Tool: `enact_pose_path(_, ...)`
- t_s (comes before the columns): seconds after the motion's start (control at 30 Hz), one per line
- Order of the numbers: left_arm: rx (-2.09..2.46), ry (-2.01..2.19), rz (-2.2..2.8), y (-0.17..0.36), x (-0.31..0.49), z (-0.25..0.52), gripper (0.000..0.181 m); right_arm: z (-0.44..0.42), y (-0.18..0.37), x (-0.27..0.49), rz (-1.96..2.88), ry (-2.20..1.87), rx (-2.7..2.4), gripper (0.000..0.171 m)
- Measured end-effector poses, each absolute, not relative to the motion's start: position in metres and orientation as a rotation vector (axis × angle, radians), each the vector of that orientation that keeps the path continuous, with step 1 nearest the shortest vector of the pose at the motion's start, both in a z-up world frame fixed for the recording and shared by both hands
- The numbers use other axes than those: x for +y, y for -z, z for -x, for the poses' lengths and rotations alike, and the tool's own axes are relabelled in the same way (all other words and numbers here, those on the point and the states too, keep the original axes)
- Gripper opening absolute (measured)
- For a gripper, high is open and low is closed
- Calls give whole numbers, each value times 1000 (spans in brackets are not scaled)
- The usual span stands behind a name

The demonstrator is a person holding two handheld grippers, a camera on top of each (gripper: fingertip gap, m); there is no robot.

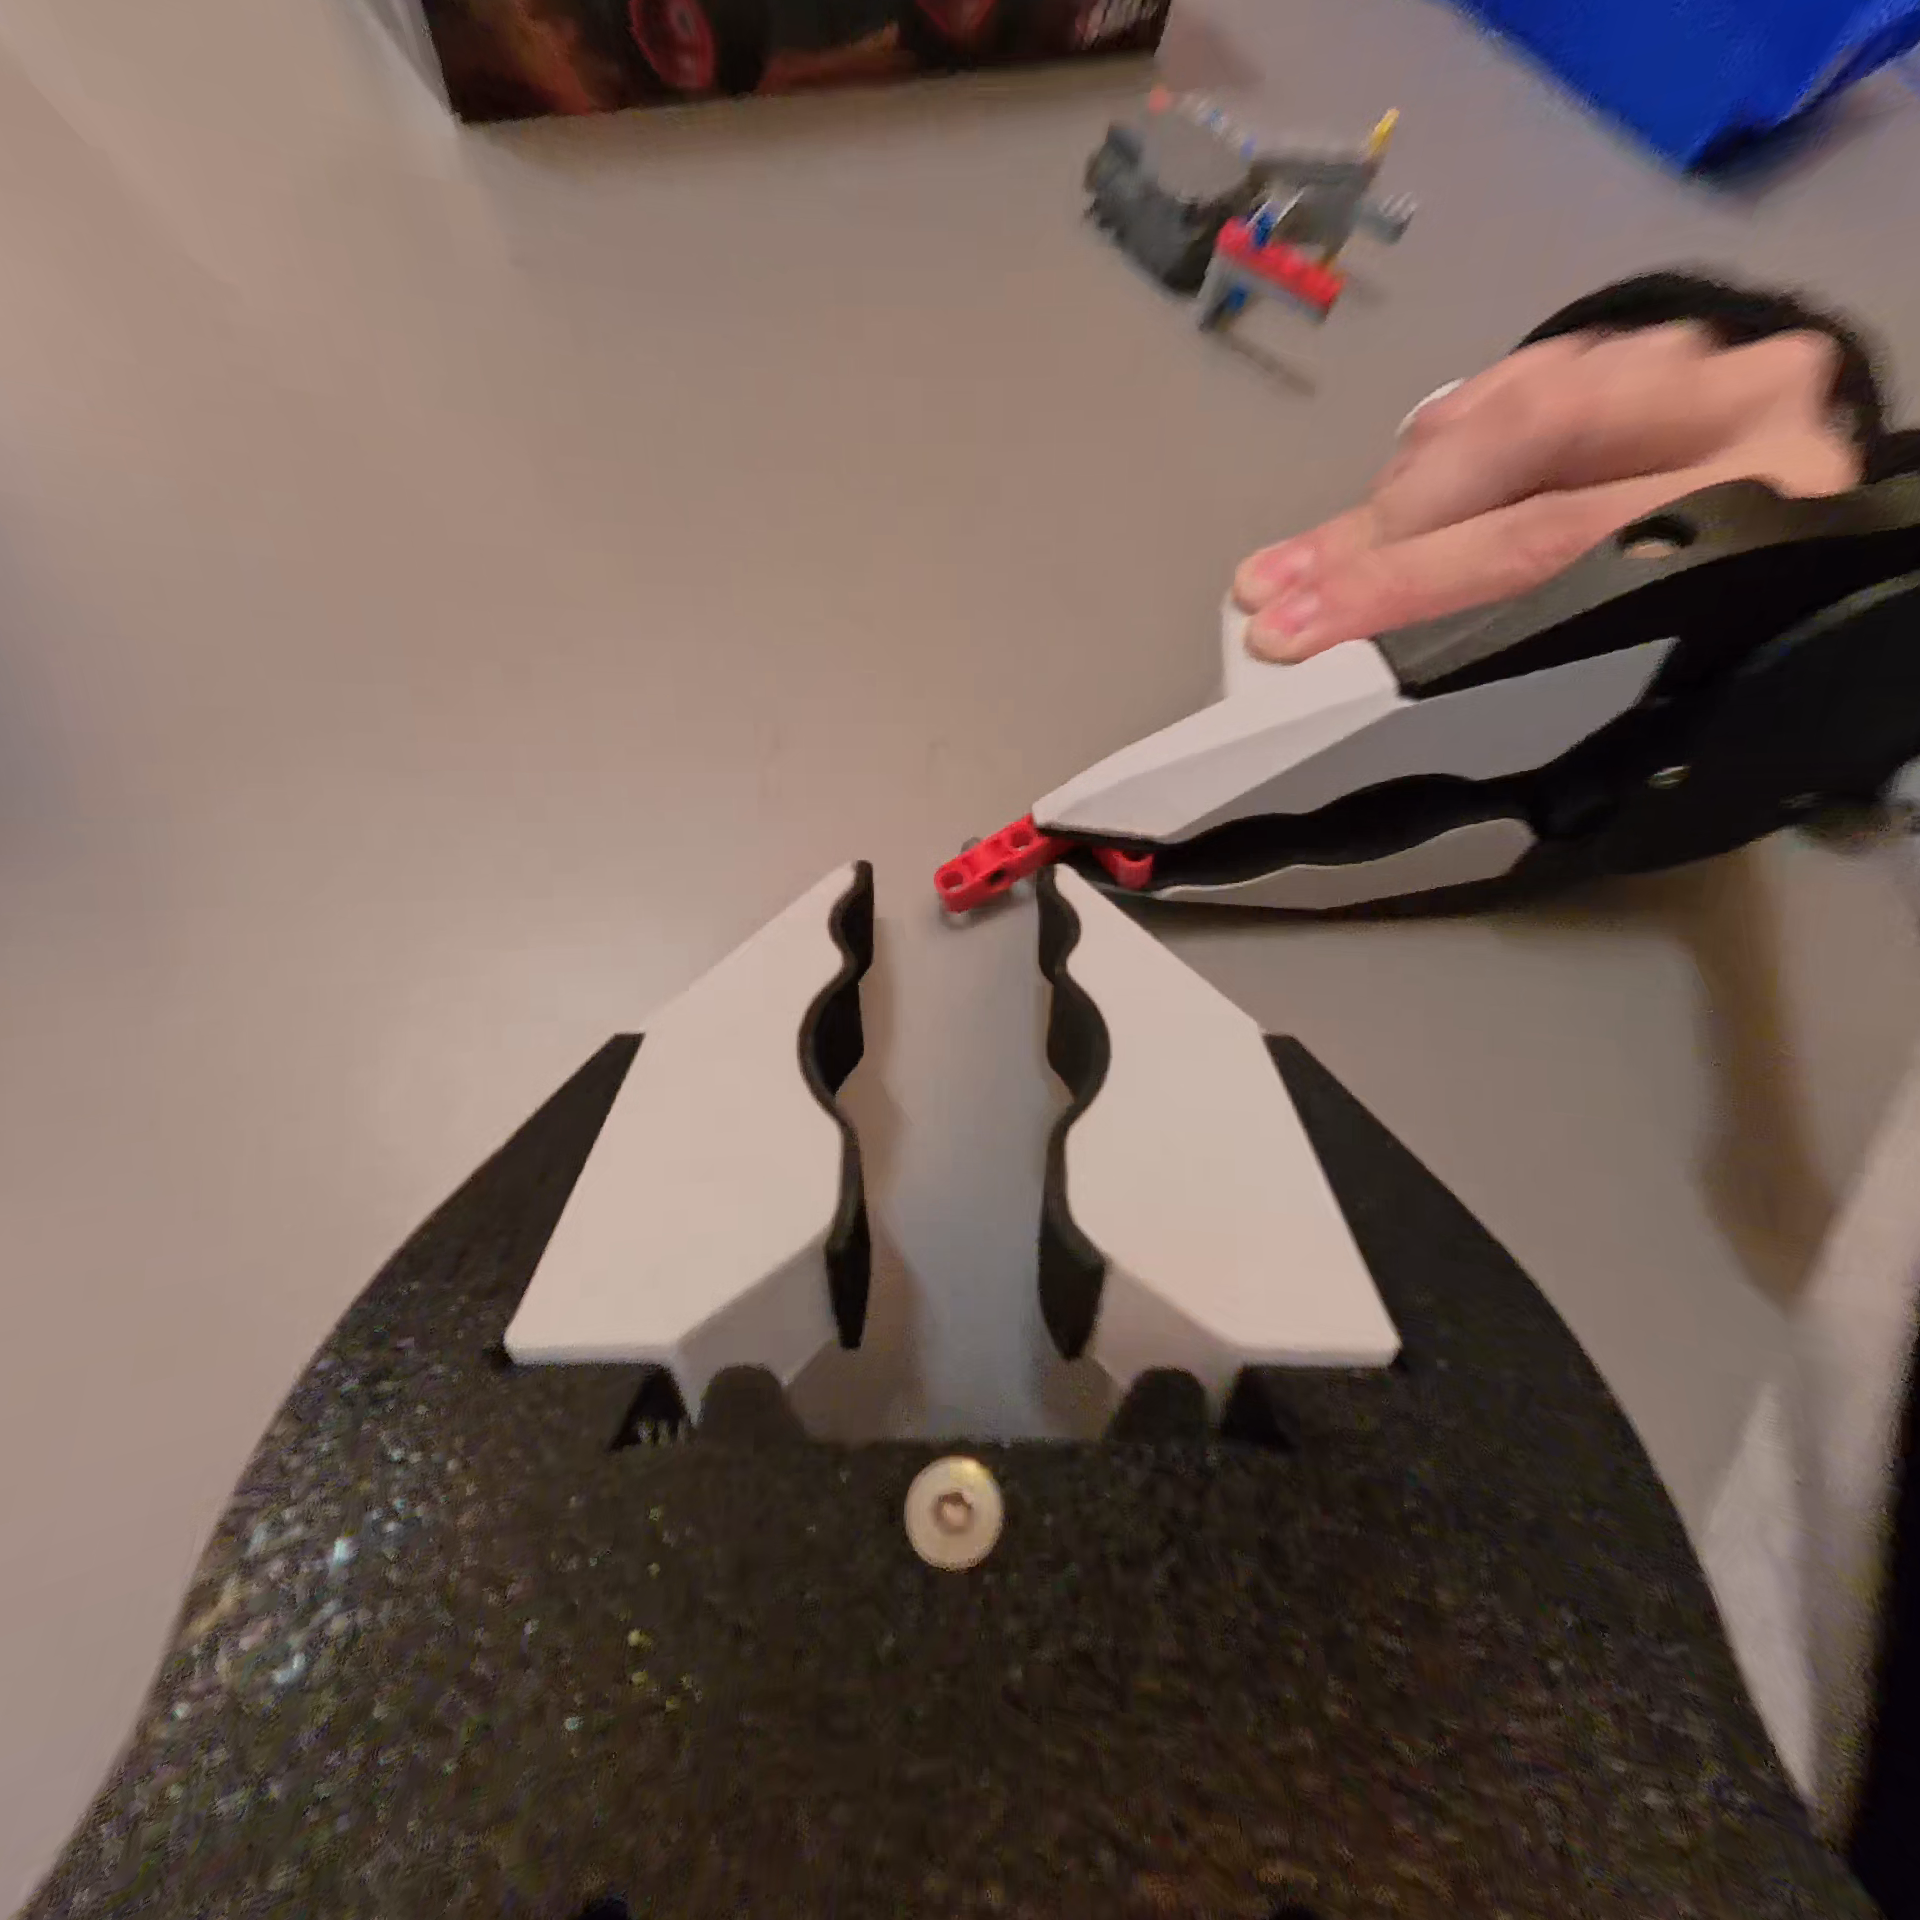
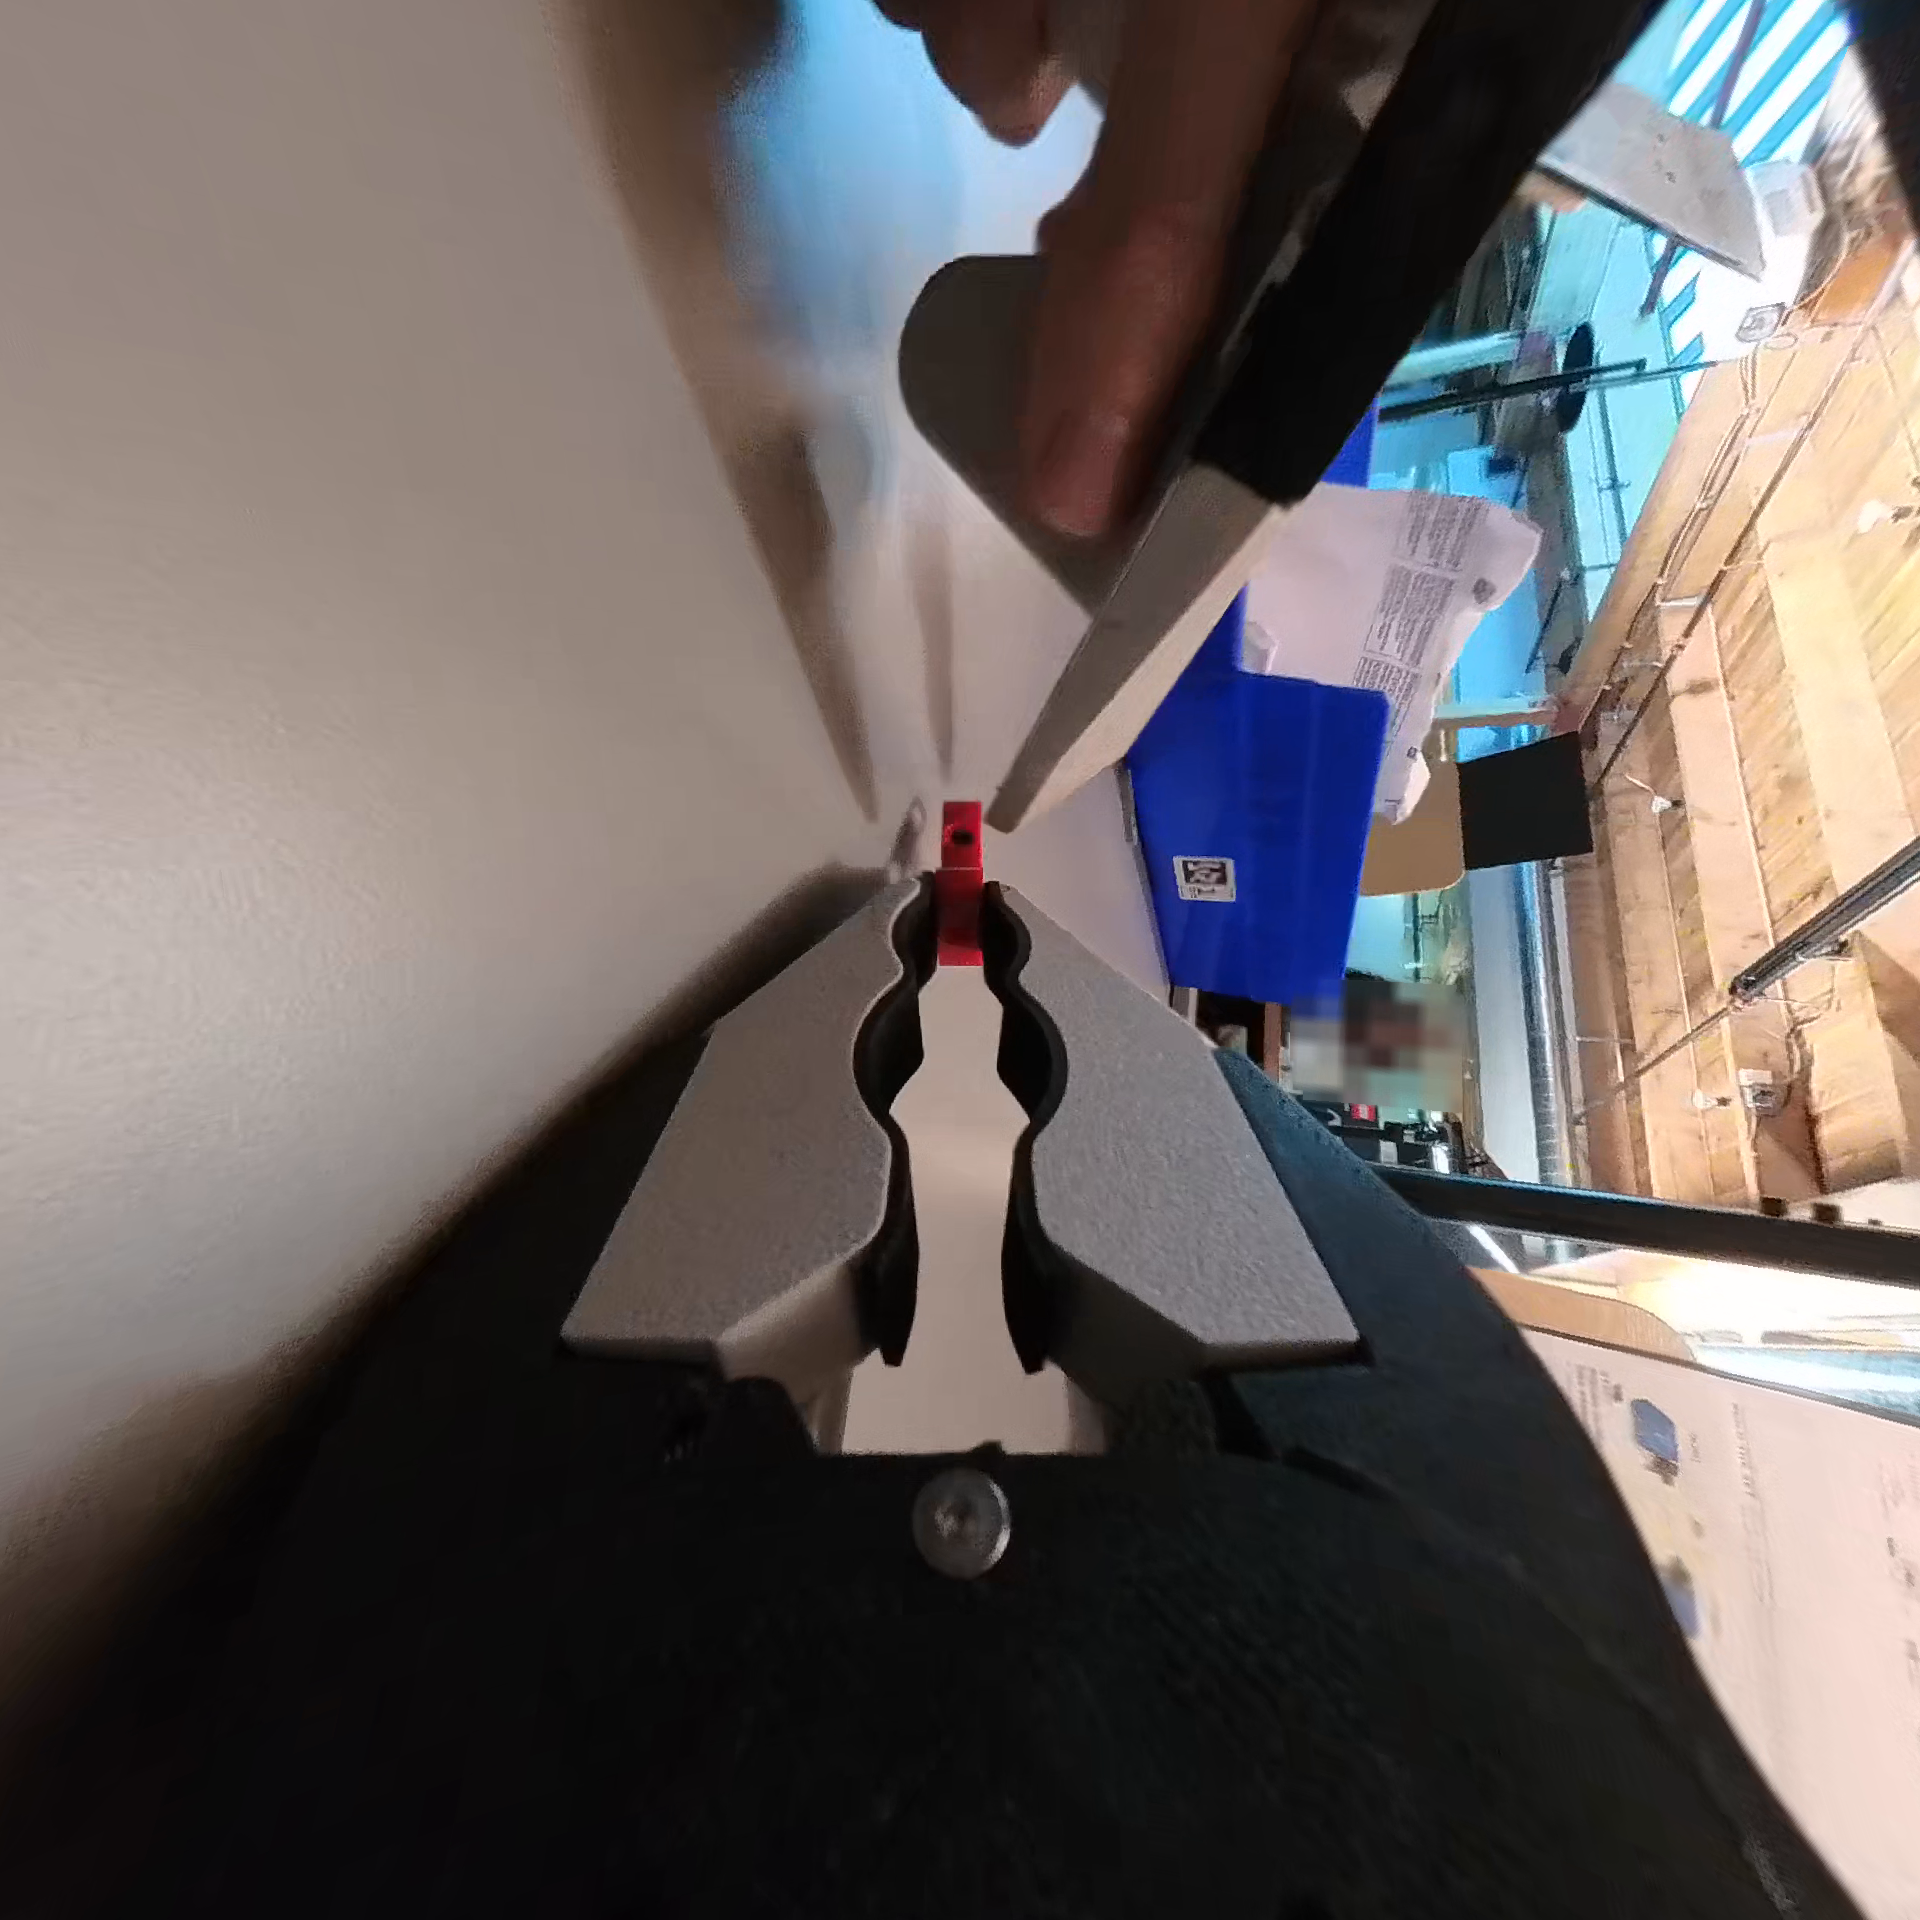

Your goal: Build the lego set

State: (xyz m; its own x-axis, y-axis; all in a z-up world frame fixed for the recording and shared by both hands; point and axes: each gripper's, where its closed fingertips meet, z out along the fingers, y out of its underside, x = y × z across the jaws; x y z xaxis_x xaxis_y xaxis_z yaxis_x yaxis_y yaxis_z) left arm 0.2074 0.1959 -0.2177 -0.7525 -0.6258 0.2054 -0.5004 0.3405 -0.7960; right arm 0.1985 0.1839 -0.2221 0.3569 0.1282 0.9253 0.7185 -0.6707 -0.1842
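- Two hand-held grippers shared the pale grey table [image 1: 436, 644], and we worked them close together near the centre of the left wrist view.
- Our right gripper [image 1: 1081, 847], white-fingered on a black body, came in from the right edge of that view lying almost flat on the table, clenched on a small red lego beam with round holes [image 1: 987, 871].
- We saw the beam stick out past the fingertips toward the left, its far end just above the table.
- In the right wrist view the same red beam [image 2: 960, 914] sat pinched between the black wavy pads at the very tips, at the frame's centre.
- Our left gripper [image 1: 954, 883] was released, its jaws standing apart with bare table between them, and the red beam lay just beyond its tips.
- We could not tell whether its right fingertip [image 1: 1049, 894] touched the beam.
- A hand [image 1: 1538, 488] wrapped the right gripper's body at the right of the left wrist view.
- The partly built grey lego model with red and blue pieces [image 1: 1236, 208] stood well apart at the upper right, blurred.
- A dark printed cardboard box [image 1: 790, 52] sat at the top edge, and a blue bin [image 1: 1704, 62] filled the upper right corner.
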Motion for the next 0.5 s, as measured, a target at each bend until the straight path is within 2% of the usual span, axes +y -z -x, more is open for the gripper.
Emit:
enact_pose_path(0.1,2461,1510,1027,208,197,-202,26,-193,210,187,1962,1246,-679,7)
enact_pose_path(0.17,2474,1448,880,208,201,-200,21,-194,205,185,1955,1165,-597,7)
enact_pose_path(0.27,2395,1263,558,203,205,-202,24,-194,199,180,1946,990,-500,7)
enact_pose_path(0.5,2282,1252,205,193,184,-192,21,-185,190,173,1904,617,-372,7)
